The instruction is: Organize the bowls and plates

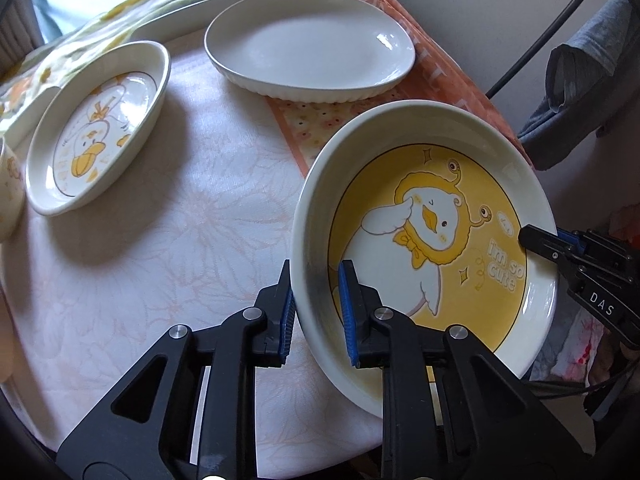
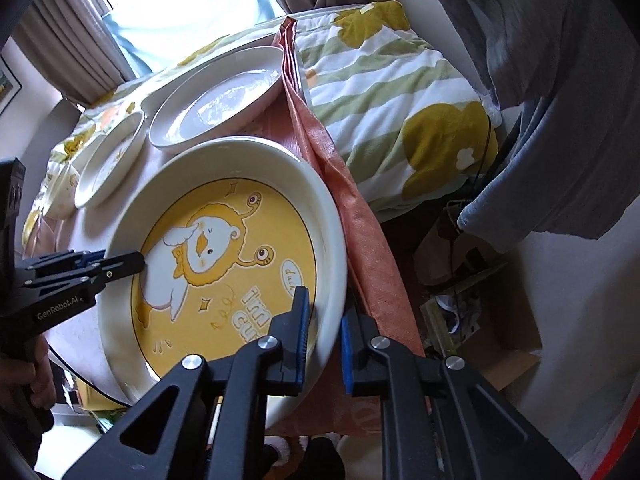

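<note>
A large yellow duck plate [image 1: 432, 240] is held tilted above the table edge by both grippers. My left gripper [image 1: 316, 312] is shut on its near-left rim, one finger inside, one outside. My right gripper [image 2: 324, 344] is shut on the opposite rim of the same plate [image 2: 224, 264]; it also shows in the left wrist view [image 1: 540, 244]. A smaller duck plate [image 1: 100, 128] lies at the left of the table. A plain white oval plate [image 1: 308, 44] lies at the back, partly on an orange cloth.
A round table [image 1: 160, 260] with a pale floral cloth carries the dishes. An orange placemat [image 1: 400, 60] hangs over its right edge. A long white dish [image 1: 192, 12] lies behind. A cup [image 1: 8, 184] sits far left. A bed with a striped blanket [image 2: 400, 92] lies beyond.
</note>
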